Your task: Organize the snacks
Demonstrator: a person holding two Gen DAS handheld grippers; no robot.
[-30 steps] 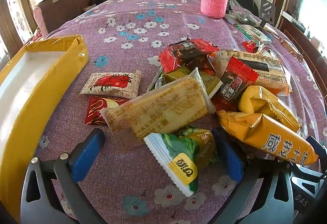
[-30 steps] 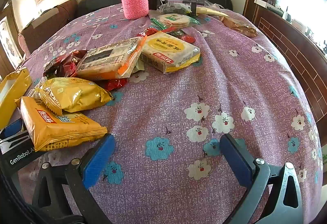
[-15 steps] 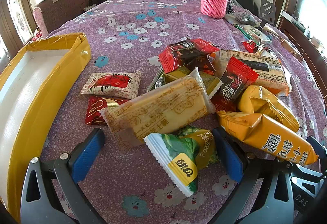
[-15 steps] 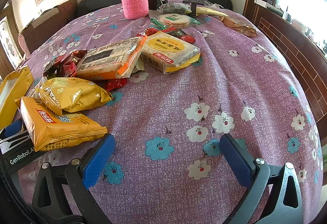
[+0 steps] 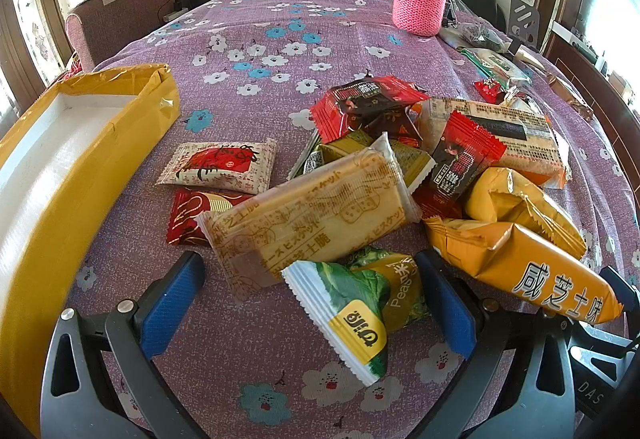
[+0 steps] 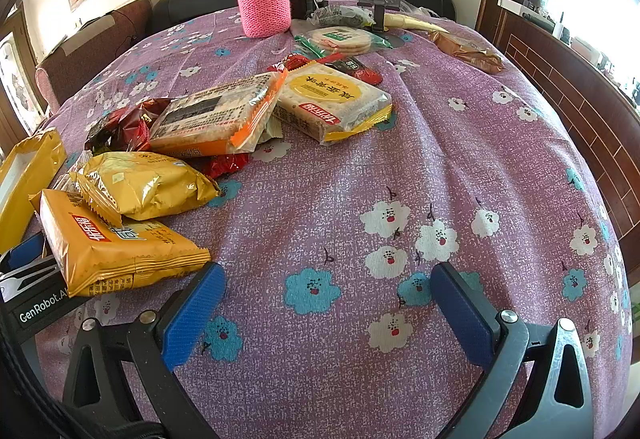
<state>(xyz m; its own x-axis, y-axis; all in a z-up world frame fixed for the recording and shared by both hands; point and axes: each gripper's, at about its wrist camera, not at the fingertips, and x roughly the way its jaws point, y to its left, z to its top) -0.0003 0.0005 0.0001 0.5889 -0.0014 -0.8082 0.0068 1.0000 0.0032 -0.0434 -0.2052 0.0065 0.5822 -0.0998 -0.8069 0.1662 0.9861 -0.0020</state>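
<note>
Yellow box (image 5: 132, 111) with its white inside bare, at the left edge of the bench (image 5: 248, 339); snack pile (image 5: 360, 175) loose just to its right on the purple flowered cloth, so apparently nothing sorted yet and all of it left to do. Left hand-held gripper (image 5: 308, 299) spread wide, released, around the green pea packet (image 5: 352, 303); right hand-held gripper (image 6: 326, 309) likewise released over bare cloth. Only in the right view: square cracker pack (image 6: 332, 99), round rice crackers (image 6: 340, 39); only in the left view: the box's whole interior.
</note>
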